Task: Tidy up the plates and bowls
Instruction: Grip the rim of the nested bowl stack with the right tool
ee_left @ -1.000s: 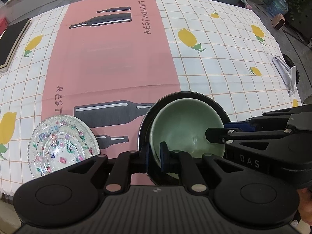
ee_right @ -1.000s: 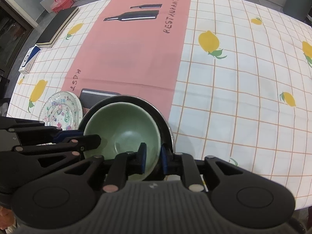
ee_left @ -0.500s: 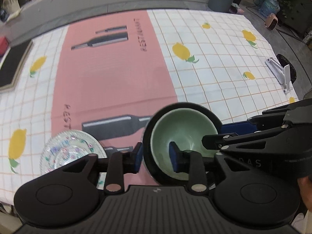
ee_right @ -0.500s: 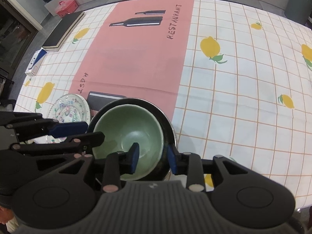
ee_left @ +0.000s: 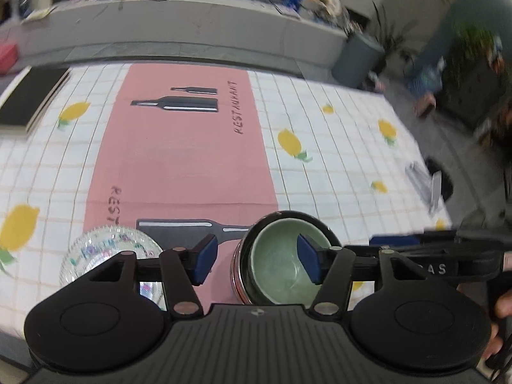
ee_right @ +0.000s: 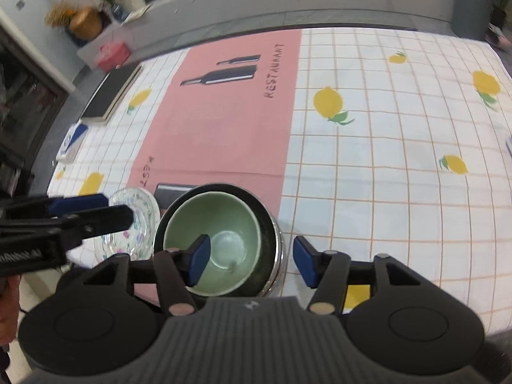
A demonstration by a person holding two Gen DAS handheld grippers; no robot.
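Observation:
A pale green bowl (ee_left: 275, 265) (ee_right: 217, 224) sits nested inside a black bowl (ee_left: 238, 268) (ee_right: 268, 224) with a shiny metal wall, near the table's front edge. A clear glass plate (ee_left: 105, 249) (ee_right: 137, 204) with a flower pattern lies just left of them. My left gripper (ee_left: 256, 260) hovers over the bowls' left rim with its jaws opening; the blue pads touch nothing. My right gripper (ee_right: 251, 260) straddles the right rim, its jaws also opening, clear of both bowls. Each gripper shows at the edge of the other wrist's view.
The checked tablecloth (ee_right: 384, 160) has a pink centre panel and lemon prints. A black notebook (ee_left: 28, 99) (ee_right: 112, 92) lies at the far left, a blue-and-white box (ee_right: 72, 142) at the left edge, a white folded stand (ee_left: 425, 182) at the right edge. A grey bin (ee_left: 358, 60) stands beyond the table.
Both grippers were shut on the bowls' rims and have let go. They have opened wide and lifted back from the nested bowls, which stay on the table.

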